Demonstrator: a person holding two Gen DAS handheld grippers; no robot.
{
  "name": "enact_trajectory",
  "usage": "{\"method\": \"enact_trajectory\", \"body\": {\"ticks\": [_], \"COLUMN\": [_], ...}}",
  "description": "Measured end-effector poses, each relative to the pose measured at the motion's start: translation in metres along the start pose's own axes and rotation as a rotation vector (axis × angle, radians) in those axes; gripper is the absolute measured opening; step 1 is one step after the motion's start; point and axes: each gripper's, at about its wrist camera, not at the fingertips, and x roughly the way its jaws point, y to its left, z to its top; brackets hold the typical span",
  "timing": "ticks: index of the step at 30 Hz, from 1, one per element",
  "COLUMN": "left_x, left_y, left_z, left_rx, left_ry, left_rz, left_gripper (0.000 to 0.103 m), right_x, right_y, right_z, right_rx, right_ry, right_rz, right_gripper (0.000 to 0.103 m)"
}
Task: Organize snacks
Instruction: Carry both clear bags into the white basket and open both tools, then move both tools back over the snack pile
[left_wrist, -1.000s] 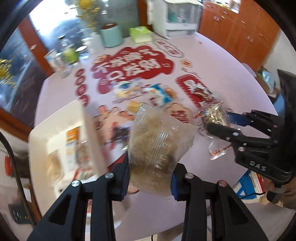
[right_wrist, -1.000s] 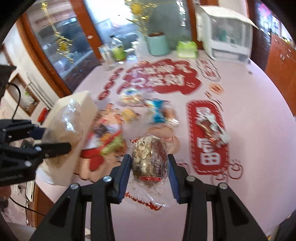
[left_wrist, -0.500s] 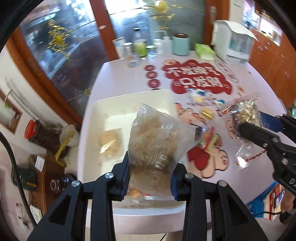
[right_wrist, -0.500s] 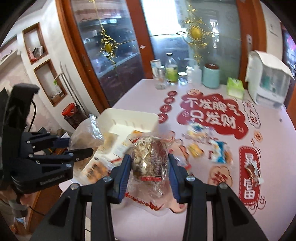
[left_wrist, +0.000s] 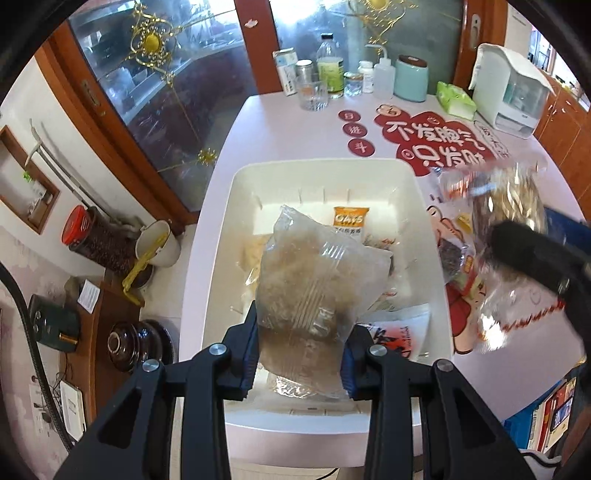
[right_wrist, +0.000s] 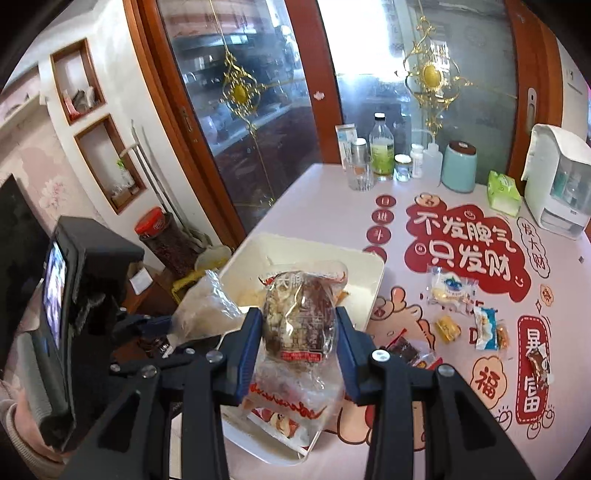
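My left gripper (left_wrist: 299, 354) is shut on a clear bag of brown crumbly snack (left_wrist: 314, 288) and holds it over the white bin (left_wrist: 236, 206), which holds an orange oats packet (left_wrist: 351, 221) and other packets. My right gripper (right_wrist: 299, 343) is shut on a clear bag of nuts with red print (right_wrist: 299, 321), above the bin's right rim (right_wrist: 373, 291). The right gripper (left_wrist: 532, 254) shows blurred at the right of the left wrist view. The left gripper with its bag (right_wrist: 207, 310) shows at the left of the right wrist view.
Several small snack packets (right_wrist: 450, 291) lie on the pink table with red decals (right_wrist: 465, 243) right of the bin. Bottles, a glass and a teal canister (right_wrist: 458, 166) stand at the back edge. A white appliance (right_wrist: 557, 184) is back right. The table's left edge drops to the floor.
Both grippers have swung left from the loose snacks to the white bin, each still holding its bag. The bin now lies directly under the left gripper.
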Motion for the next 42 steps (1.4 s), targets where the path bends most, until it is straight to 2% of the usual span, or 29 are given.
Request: {"method": "enact_trajectory", "body": {"ticks": [11,12,14,15,16,19,29,42], "left_x": [0.027,0.029,0.029,0.027,0.026,0.022,0.014,0.003], "left_y": [0.015,0.015,0.012,0.011,0.012,0.015,0.01,-0.018], "left_z": [0.007,0.007,0.007,0.008,0.008,0.008,0.006,0.01], "left_rx": [-0.024,-0.017,-0.006,-0.003,-0.002,-0.009,-0.001,0.043], "left_ry": [0.043,0.045,0.04,0.031,0.016,0.006,-0.004,-0.016], "left_rz": [0.021,0.019,0.023,0.047,0.069,0.054,0.037,0.021], "left_gripper": [0.035,0.039,0.062,0.073,0.079,0.083,0.084,0.084], "right_x": [0.04,0.042,0.046,0.048,0.049,0.048,0.032,0.011], "right_y": [0.017,0.019,0.022,0.023,0.024,0.021,0.019,0.002], "right_z": [-0.025,-0.027,-0.029,-0.03,-0.032,-0.032,-0.031,-0.034], "right_rx": [-0.03,-0.036,-0.048,-0.048,-0.047,-0.02,-0.001,0.021], "right_ry": [0.13,0.14,0.162,0.17,0.181,0.176,0.122,0.077], "right_rz": [-0.031,-0.03,-0.03,-0.032,-0.033,-0.039,-0.052,-0.079], "right_gripper": [0.04,0.04,0.042,0.049,0.052,0.061,0.063,0.063]}}
